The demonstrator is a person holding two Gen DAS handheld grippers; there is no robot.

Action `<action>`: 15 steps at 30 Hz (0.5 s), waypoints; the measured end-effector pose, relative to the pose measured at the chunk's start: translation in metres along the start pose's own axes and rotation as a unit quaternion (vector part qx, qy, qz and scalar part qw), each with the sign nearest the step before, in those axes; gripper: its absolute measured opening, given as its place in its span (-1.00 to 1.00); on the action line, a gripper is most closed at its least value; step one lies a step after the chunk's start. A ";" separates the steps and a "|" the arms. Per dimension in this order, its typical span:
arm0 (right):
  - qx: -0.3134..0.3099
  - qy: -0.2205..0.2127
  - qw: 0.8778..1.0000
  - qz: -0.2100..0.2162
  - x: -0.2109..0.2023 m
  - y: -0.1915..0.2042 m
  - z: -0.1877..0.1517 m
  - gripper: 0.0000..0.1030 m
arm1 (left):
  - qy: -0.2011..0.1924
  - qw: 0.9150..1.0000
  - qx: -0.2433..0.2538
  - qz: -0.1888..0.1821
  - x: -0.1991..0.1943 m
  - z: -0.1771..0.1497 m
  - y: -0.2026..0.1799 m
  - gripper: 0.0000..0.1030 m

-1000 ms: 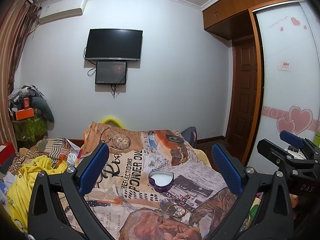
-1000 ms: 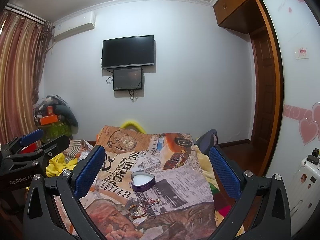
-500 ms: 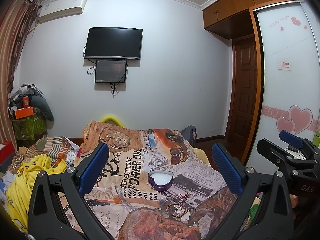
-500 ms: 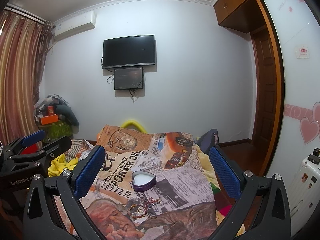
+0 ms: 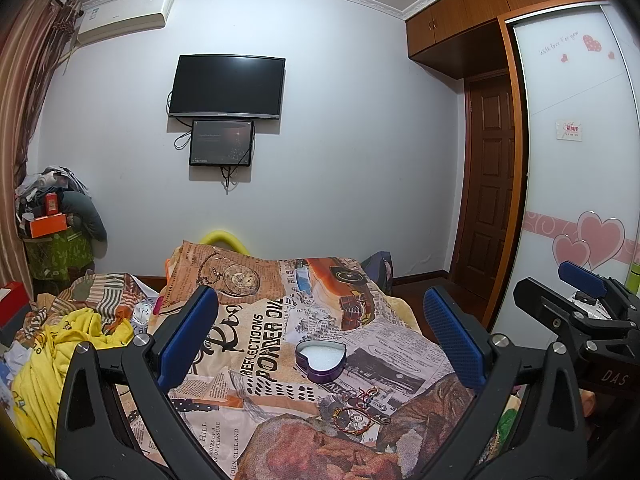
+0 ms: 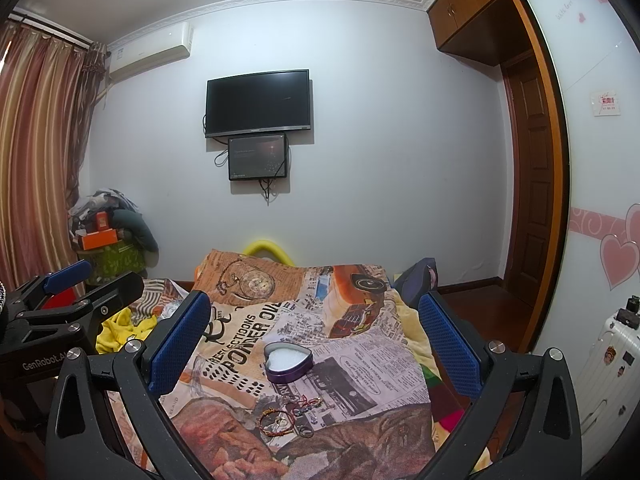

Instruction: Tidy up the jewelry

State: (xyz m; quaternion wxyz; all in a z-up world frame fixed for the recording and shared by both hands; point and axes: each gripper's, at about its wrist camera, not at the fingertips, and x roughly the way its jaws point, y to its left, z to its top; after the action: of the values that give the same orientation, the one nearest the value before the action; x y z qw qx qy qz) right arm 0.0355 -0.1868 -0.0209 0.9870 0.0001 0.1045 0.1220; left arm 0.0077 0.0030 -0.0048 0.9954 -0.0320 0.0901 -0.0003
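A purple heart-shaped tin (image 5: 321, 360) with white foam inside sits open on the printed bedspread (image 5: 256, 328); it also shows in the right wrist view (image 6: 289, 361). In front of it lie a red beaded bracelet (image 5: 354, 420) (image 6: 277, 422), a thin red cord piece (image 5: 368, 394) and small rings (image 6: 306, 432). My left gripper (image 5: 320, 334) is open and empty, held above the bed short of the tin. My right gripper (image 6: 314, 334) is open and empty, likewise above the bed. Each gripper shows at the edge of the other's view.
Yellow clothes (image 5: 60, 352) are piled on the bed's left. A cluttered stand with an orange box (image 5: 48, 224) stands in the left corner. A wardrobe with heart stickers (image 5: 580, 200) and a white suitcase (image 6: 608, 368) are on the right. A TV (image 5: 228, 86) hangs on the far wall.
Both grippers stay open; the views shift only slightly, with the left view tilting a little.
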 end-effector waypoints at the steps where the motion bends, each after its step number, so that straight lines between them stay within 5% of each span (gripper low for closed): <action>1: 0.000 0.000 1.000 0.000 0.000 0.000 0.000 1.00 | 0.000 1.000 0.000 0.000 0.000 0.000 0.000 1.00; 15: 0.000 0.001 1.000 0.000 0.001 -0.001 0.000 1.00 | 0.001 1.000 0.000 0.000 0.000 -0.001 0.000 1.00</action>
State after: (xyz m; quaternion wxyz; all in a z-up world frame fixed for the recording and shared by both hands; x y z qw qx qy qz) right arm 0.0364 -0.1875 -0.0211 0.9869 0.0004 0.1052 0.1221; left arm 0.0078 0.0034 -0.0057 0.9953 -0.0320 0.0915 0.0001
